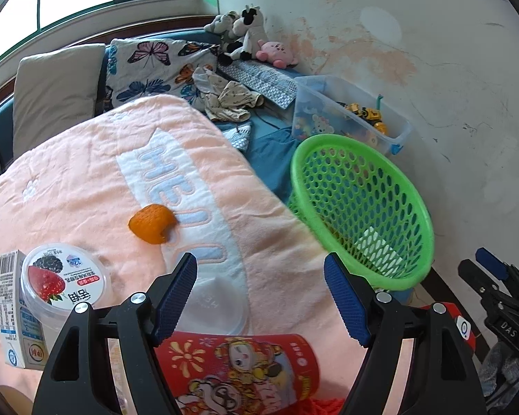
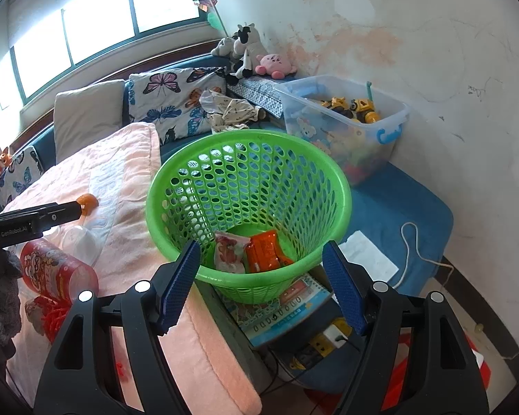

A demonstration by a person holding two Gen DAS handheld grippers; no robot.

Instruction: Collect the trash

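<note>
Between the left claw's (image 1: 261, 297) spread blue pads (image 1: 174, 299) lies a clear lid (image 1: 219, 307) on the pink towel (image 1: 86, 186); pads apart, gripping nothing. Just below the lid, a red cup (image 1: 238, 370) lies on its side, partly behind the claw frame. Left of the claw: a yogurt tub (image 1: 60, 282) with strawberry label, touching a white carton (image 1: 15, 311) beside it. Further up the towel, an orange peel (image 1: 153, 223) sits on the white lettered band, well apart from the tub. Green basket (image 1: 360, 207) stands right of the towel's edge.

Right claw (image 2: 261, 283) also spread wide, nothing held, hovering at the basket's (image 2: 162, 207) near rim. Inside the basket bottom: a pink-white wrapper (image 2: 228, 254) and an orange wrapper (image 2: 264, 250), touching side by side. Basket rests on a picture book (image 2: 283, 307), just beside the towel (image 2: 128, 180). From this view the left claw (image 2: 76, 209) reaches in from the left, tip near the peel (image 2: 88, 201); lid (image 2: 81, 242) and red cup (image 2: 57, 273) lie below it on the towel. Red shreds (image 2: 53, 318) lie by the cup's mouth.

Behind the basket: a clear toy bin (image 2: 346, 128) on the blue mat (image 2: 398, 200), white paper (image 2: 368, 254) and a cord (image 2: 410, 252) on the mat. Plush toys (image 2: 251, 53) and butterfly pillow (image 2: 176, 100) by the wall.
</note>
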